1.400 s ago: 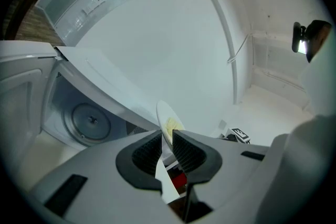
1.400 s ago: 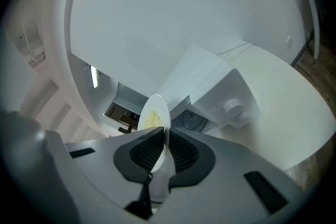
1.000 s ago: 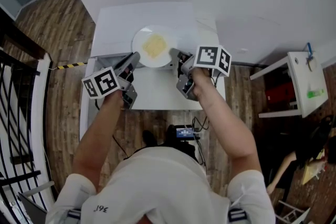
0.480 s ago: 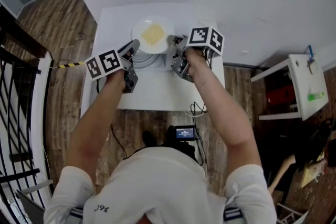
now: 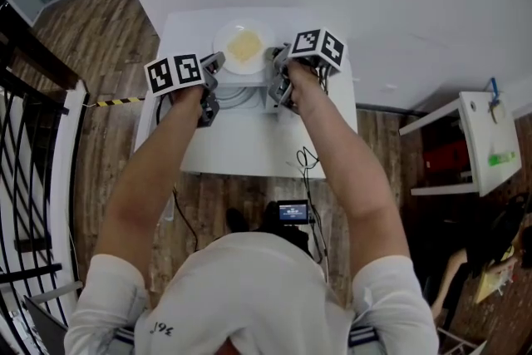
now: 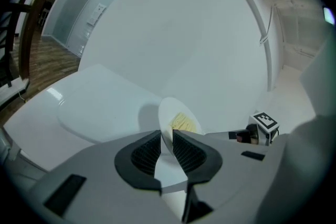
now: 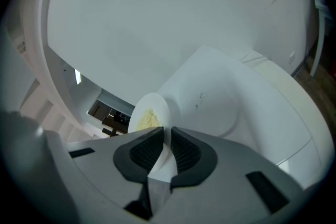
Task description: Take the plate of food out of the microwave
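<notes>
The white plate [image 5: 226, 41] sits at the top centre of the head view, above the far part of the white desk [image 5: 249, 147]. It carries one pale yellow heap of food [image 5: 244, 48] near its middle. Both claws hold it, one at each side.

The left claw [image 5: 218, 61] is clamped on the plate's left rim. In the left gripper view the rim runs edge-on between the two ribbed pads, with the food just past them. The right claw [image 5: 273, 58] is clamped on the opposite rim, and the right gripper view shows that rim pinched between its pads in the same way. The right claw's marker cube [image 6: 265, 126] shows at the right of the left gripper view.

Just below the plate in the head view lies a grey round shape [image 5: 237, 100] on the white surface, too small to identify.

A wooden floor [image 5: 100, 29] surrounds the desk. A black railing [image 5: 33, 179] runs down the left edge, with a strip of yellow and black tape [image 5: 116, 102] beside it. A small lit screen [image 5: 293, 212] with cables lies on the floor at the centre. A white shelf [image 5: 482, 137] stands at the right edge.
</notes>
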Demonstrator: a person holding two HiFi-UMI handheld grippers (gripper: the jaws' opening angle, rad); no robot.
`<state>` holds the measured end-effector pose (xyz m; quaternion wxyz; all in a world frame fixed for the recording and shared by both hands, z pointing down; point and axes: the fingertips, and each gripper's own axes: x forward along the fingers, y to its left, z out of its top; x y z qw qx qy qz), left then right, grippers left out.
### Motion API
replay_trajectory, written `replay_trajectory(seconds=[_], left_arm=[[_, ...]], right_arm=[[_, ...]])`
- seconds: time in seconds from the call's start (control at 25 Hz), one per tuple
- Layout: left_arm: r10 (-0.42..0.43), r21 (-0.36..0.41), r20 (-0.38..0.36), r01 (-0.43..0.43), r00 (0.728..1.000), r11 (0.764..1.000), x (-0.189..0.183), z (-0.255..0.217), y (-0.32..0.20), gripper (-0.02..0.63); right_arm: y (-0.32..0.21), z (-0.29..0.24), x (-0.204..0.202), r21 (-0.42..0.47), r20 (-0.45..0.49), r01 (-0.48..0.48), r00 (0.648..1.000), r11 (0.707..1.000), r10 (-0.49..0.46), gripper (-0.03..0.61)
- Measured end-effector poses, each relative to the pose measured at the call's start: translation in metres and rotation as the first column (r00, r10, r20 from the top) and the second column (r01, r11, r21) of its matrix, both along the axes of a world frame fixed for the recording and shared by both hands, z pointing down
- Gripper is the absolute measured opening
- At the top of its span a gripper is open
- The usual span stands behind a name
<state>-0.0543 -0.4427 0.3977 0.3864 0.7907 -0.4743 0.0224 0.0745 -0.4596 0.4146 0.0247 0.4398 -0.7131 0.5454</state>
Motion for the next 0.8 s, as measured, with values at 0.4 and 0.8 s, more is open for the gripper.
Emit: replay_trajectory(seconds=[0.4, 0.8], left_arm=[[-0.006, -0.090, 0.204, 0.024, 0.979, 0.996, 0.002, 0.013, -0.013, 0.069], [0.016, -0.077, 0.331, 0.010, 0.944, 0.997, 0.002, 0.016, -0.016, 0.074]], right_arm=[[-0.010, 0.008, 0.002, -0.026, -0.075, -0.032, 0.997, 0.999, 0.030, 0.035], [-0.013, 0.011, 0.002, -0.015, -0.243, -0.004, 0.970, 1.000, 0.000, 0.044]])
